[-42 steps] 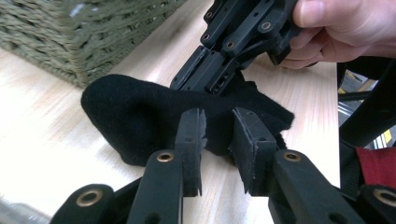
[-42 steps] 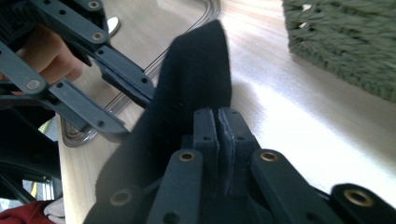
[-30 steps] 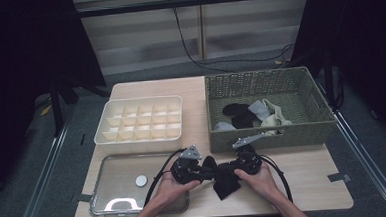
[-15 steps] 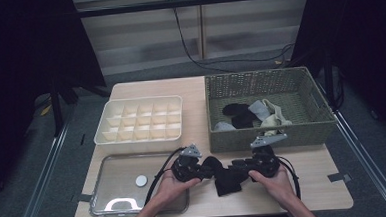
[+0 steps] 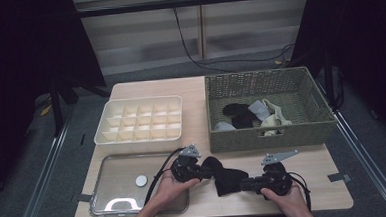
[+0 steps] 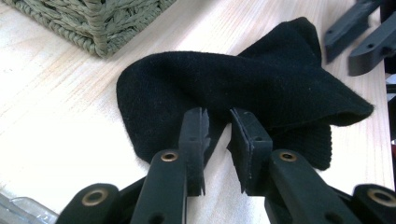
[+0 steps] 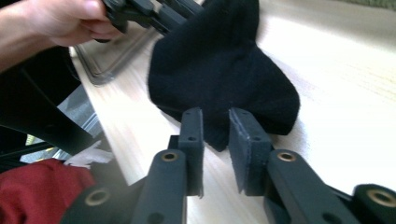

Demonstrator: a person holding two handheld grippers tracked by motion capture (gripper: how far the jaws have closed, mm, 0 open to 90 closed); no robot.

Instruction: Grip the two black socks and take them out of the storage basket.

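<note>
Here the black sock [image 5: 228, 179] lies bunched on the tabletop [image 5: 202, 133], just in front of the wicker basket [image 5: 267, 134], likely so it can be flattened or folded between the two hands. The left claw [image 6: 217, 135] has its jaws a narrow gap apart at the sock's near edge, pads not pressing the cloth. The right claw [image 7: 215, 133] has just been closing; its jaws also stand slightly apart, just short of the sock's opposite end, gripping nothing. Inside the basket more socks [image 5: 254, 114] wait; left of it sits the compartment tray [image 5: 139, 122], presumably their destination.
</note>
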